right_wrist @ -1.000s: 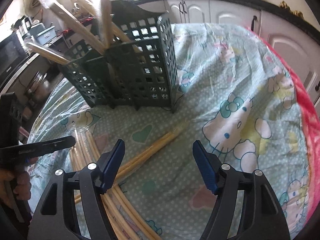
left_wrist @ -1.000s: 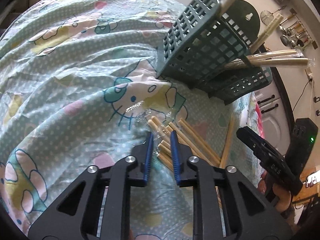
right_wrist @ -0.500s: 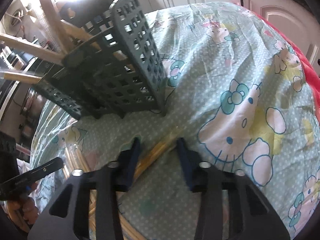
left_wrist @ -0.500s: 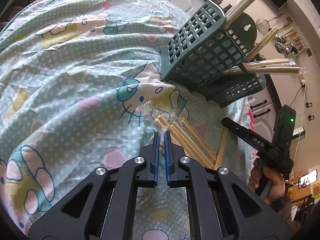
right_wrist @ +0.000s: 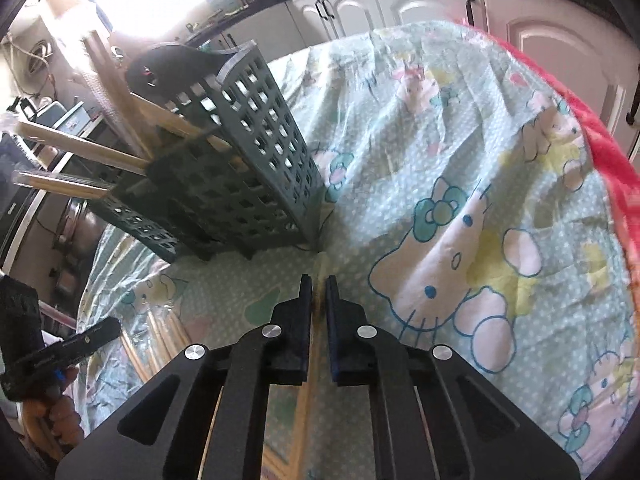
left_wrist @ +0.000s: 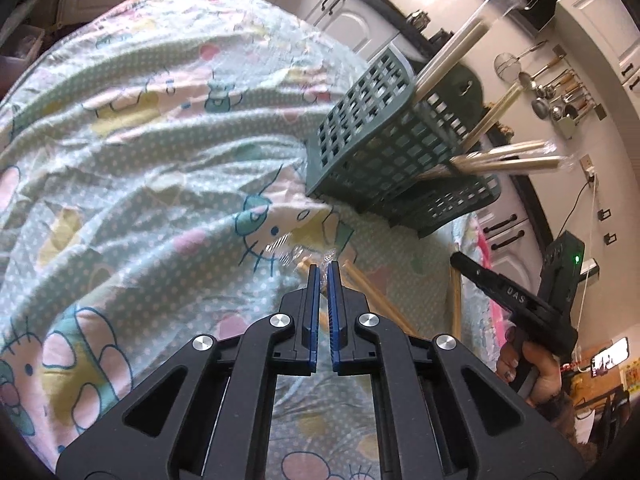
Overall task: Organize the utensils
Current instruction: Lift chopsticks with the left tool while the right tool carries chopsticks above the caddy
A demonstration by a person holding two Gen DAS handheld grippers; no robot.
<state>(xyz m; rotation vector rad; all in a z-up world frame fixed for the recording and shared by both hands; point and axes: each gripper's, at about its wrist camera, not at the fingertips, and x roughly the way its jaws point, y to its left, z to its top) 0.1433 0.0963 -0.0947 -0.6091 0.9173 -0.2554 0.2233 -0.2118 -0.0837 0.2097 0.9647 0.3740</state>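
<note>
Your chopsticks (left_wrist: 362,280) lie loose on the cartoon-print cloth (left_wrist: 140,168) covering the surface, a fan of pale sticks in clear sleeves just in front of the green lattice caddy (left_wrist: 380,148). The caddy stands a little way beyond them and already carries several wrapped pairs that lean out over its rim.

Your left gripper (left_wrist: 323,270) is nearly closed, only a thin gap between the blue pads, and a chopstick end with its crinkled sleeve sits in that gap. It looks pinched near the tip, not near the middle, so expect the far end to droop as you lift. Raise it slowly, keep it clear of the neighbouring sticks, and tilt it upright before you reach the caddy rim.

Your right gripper (right_wrist: 318,282) is closed down the same way on another chopstick (right_wrist: 309,364), which runs back under the gripper body toward you. Its front tip points at the base of the caddy, quite near the corner. Lift before moving forward, or that tip may catch the lattice wall.

With both grippers loaded, load one compartment at a time so the sticks do not cross above the caddy.
</note>
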